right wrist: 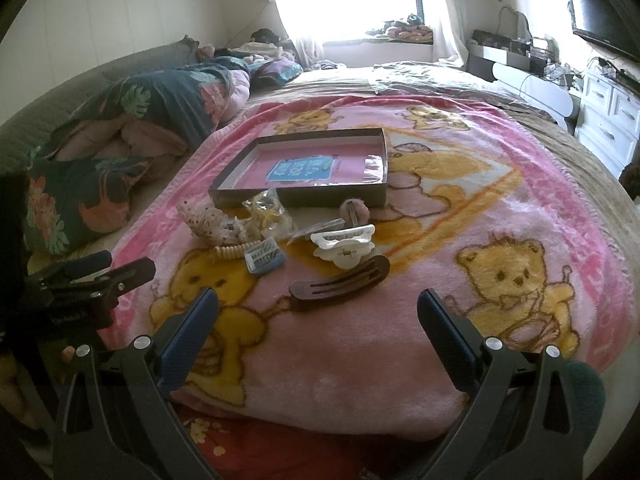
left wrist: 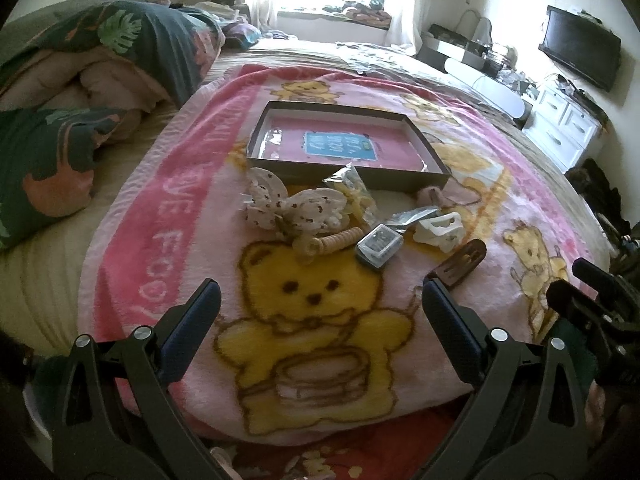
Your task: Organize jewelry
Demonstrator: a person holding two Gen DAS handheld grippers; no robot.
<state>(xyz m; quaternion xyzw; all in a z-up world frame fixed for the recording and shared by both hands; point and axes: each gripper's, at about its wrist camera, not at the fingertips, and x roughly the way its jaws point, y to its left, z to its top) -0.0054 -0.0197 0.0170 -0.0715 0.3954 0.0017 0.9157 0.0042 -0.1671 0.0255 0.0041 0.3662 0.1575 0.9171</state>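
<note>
A shallow open box (left wrist: 348,142) (right wrist: 304,168) with a pink bottom lies on the pink bear blanket. In front of it lies a pile of hair accessories: a spotted cream bow (left wrist: 292,208) (right wrist: 208,222), a beige spiral tie (left wrist: 340,238), a small clear box (left wrist: 378,246) (right wrist: 264,258), a white claw clip (left wrist: 438,230) (right wrist: 346,246), a brown barrette (left wrist: 460,262) (right wrist: 340,282), a yellow packet (left wrist: 352,190). My left gripper (left wrist: 320,304) is open, empty, short of the pile. My right gripper (right wrist: 318,312) is open, empty, just before the barrette.
Folded floral bedding (left wrist: 100,64) (right wrist: 120,128) lies to the left. A white dresser (left wrist: 568,124) and a wall TV (left wrist: 580,52) stand on the right. The blanket's near edge (right wrist: 320,412) drops off the bed. The other gripper shows at each view's side (right wrist: 80,280).
</note>
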